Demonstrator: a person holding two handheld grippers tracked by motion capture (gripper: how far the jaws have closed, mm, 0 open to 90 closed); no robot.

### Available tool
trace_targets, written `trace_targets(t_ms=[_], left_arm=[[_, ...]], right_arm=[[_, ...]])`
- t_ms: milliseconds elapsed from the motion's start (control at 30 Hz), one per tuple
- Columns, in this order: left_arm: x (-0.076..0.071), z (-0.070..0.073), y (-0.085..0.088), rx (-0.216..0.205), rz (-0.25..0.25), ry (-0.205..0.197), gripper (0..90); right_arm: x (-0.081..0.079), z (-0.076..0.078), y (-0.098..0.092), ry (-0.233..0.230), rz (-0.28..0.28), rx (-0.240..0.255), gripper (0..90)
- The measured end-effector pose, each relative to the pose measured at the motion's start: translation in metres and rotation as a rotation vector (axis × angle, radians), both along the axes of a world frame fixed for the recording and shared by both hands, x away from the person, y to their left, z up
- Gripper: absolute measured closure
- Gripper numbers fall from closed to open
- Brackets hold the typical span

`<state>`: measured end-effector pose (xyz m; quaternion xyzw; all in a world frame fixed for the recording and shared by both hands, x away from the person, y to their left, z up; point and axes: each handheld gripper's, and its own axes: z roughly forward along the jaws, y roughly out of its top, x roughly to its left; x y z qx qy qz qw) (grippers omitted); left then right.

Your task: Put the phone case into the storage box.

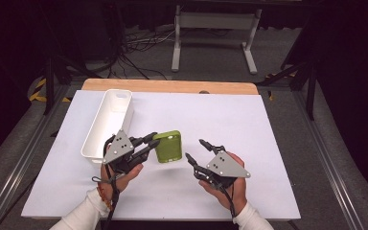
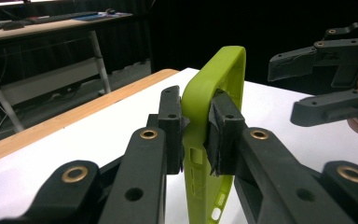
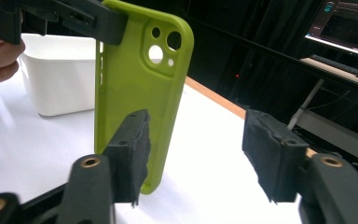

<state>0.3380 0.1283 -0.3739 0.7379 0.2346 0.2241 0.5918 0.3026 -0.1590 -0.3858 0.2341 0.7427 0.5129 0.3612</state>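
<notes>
While the right gripper [image 1: 197, 149] sits nearest the person at about five o'clock on the white table [image 1: 249, 191], its jaws stand parted with nothing between them, the green phone case [image 1: 168, 146] just clear of its tips. In the right gripper view one pad [image 3: 129, 154] is beside the case's lower end without pressing on it, so this hand appears to have let go.

A little farther in, at about seven o'clock, the left gripper [image 1: 149, 143] is clenched on the case; the left gripper view shows both pads squeezing one long side wall of the case [image 2: 205, 112].

The case hangs at the table's middle, held off the surface as far as the pictures tell. Its long axis runs roughly from six toward twelve o'clock in the high view, the camera cut-out end [image 3: 163, 44] uppermost in the right gripper view.

Farther out, at ten o'clock, the white bin [image 1: 106, 125] stands empty. Judging by this, the handover to one hand is done, and putting the case into the bin probably remains.
</notes>
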Motion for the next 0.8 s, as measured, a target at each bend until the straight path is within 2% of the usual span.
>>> trace_targets(t_ms=[167, 300, 800], left_arm=[[0.0, 0.001, 0.002, 0.005, 0.004, -0.005, 78.1], [0.0, 0.001, 0.004, 0.007, 0.005, -0.011, 78.1], [0.0, 0.003, 0.011, 0.006, 0.009, -0.016, 78.1]], right_arm=[[-0.003, -0.004, -0.008, 0.002, -0.01, -0.016, 34.0], [-0.005, -0.007, -0.017, 0.007, -0.014, 0.001, 28.8], [-0.012, -0.019, -0.044, 0.033, -0.072, -0.036, 24.2]])
